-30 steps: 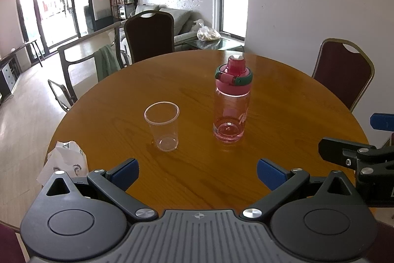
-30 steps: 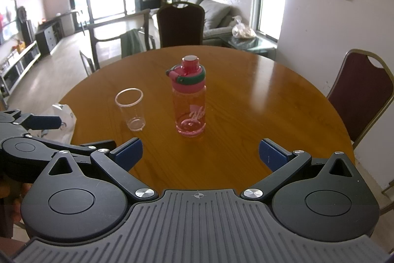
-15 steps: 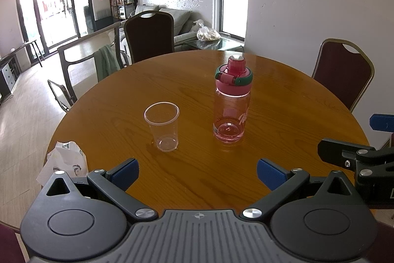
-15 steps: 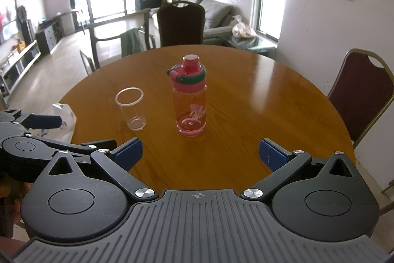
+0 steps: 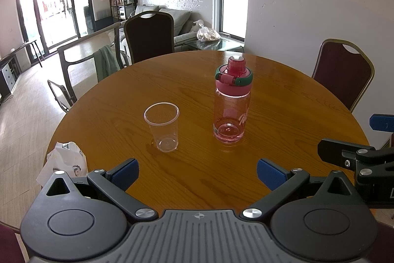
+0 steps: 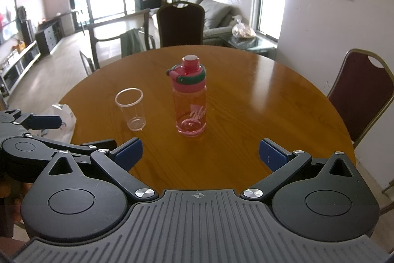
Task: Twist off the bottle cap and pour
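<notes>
Pink translucent plastic bottle (image 5: 231, 105) with red-and-green screw cap (image 5: 234, 73) stands upright mid round wooden bench (image 5: 283, 102), clear plastic cup (image 5: 162, 127) near it. Left gripper (image 5: 197, 170) and right gripper (image 6: 199, 152) fingers spread, empty.

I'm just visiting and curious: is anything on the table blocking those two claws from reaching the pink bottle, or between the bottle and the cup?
Nothing visible does. Bare table lies between each open gripper, left and right, and the bottle. The cup stands apart to its left, the gap clear.
</notes>
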Tool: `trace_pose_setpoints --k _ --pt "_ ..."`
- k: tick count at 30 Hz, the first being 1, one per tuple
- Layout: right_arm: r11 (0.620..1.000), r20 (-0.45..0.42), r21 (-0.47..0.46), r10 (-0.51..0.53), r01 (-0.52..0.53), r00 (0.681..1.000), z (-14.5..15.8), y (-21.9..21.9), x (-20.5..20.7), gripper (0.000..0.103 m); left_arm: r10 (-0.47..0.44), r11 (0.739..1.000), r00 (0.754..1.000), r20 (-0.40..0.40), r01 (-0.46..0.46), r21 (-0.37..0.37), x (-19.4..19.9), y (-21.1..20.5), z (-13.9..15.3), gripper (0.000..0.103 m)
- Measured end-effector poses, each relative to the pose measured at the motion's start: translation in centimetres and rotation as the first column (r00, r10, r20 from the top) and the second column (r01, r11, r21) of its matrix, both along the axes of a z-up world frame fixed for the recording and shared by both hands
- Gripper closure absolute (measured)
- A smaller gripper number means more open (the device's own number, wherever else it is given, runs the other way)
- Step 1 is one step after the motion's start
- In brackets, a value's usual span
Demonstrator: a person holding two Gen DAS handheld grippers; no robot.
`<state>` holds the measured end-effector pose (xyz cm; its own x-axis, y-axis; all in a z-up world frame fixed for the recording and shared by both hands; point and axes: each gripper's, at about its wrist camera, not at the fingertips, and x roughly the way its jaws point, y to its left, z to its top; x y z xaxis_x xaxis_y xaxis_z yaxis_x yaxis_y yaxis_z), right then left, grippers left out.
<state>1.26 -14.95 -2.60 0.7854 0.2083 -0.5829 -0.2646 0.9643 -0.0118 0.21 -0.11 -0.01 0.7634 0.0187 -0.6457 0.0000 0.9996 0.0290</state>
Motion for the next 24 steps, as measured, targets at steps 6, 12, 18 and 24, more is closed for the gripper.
trace_pose_setpoints --k 6,12,18,24 --pt "1.000 -0.001 0.001 0.000 0.000 1.000 0.02 0.02 -0.07 0.000 0.000 1.000 1.000 0.000 0.000 0.000 -0.03 -0.10 0.06 0.001" --pt "1.000 -0.001 0.000 0.000 0.000 1.000 0.04 0.24 -0.37 0.000 0.001 1.000 1.000 -0.001 -0.001 -0.002 -0.05 -0.19 0.09 0.001" --pt "1.000 -0.001 -0.001 0.000 0.000 1.000 0.10 0.47 -0.76 0.000 0.001 1.000 1.000 0.000 -0.001 -0.002 -0.02 -0.17 0.12 0.001" --pt "1.000 -0.007 0.005 -0.001 0.001 1.000 0.05 -0.20 -0.08 0.000 0.001 1.000 1.000 -0.002 -0.001 -0.001 0.00 -0.16 0.12 0.001"
